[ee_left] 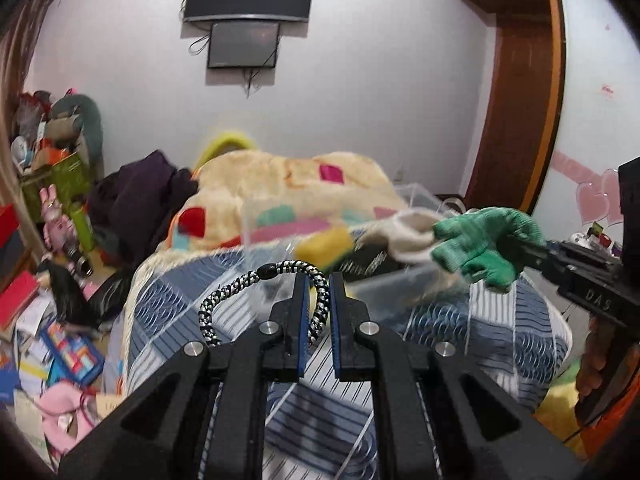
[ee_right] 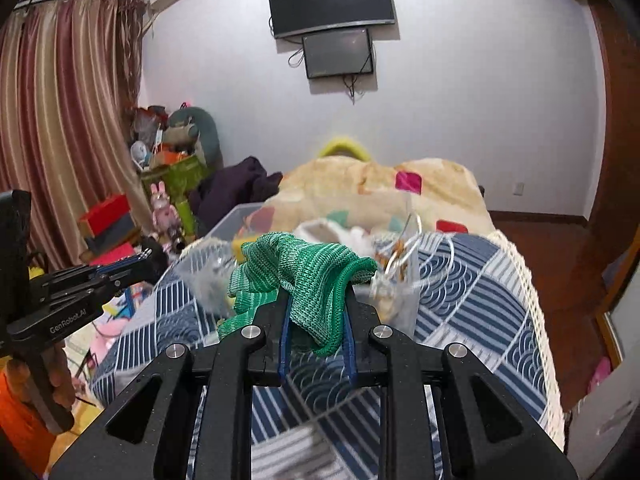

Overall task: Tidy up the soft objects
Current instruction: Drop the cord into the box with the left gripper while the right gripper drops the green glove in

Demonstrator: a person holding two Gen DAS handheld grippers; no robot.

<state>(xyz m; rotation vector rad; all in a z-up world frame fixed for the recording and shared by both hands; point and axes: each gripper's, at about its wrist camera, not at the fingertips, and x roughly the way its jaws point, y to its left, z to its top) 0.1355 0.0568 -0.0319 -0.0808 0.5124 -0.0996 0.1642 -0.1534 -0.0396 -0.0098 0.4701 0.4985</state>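
My left gripper point(ee_left: 319, 280) is shut on a black-and-white braided hair tie point(ee_left: 256, 284) that loops out to the left above the bed. My right gripper point(ee_right: 314, 292) is shut on a green knitted glove point(ee_right: 304, 276), held above the bed. In the left wrist view the glove point(ee_left: 480, 244) hangs from the right gripper point(ee_left: 532, 252) over a clear plastic box point(ee_left: 384, 276) that holds a white sock point(ee_left: 408, 236) and a yellow soft item point(ee_left: 324, 248). The box point(ee_right: 236, 216) also shows in the right wrist view, behind the glove.
The bed has a blue-and-white patterned cover point(ee_left: 480, 332) and a cream fleece blanket point(ee_left: 280, 184). Dark clothes point(ee_left: 140, 196) lie at its left. Toys, books and boxes point(ee_left: 60, 208) crowd the floor on the left. A wardrobe point(ee_left: 520, 100) stands on the right.
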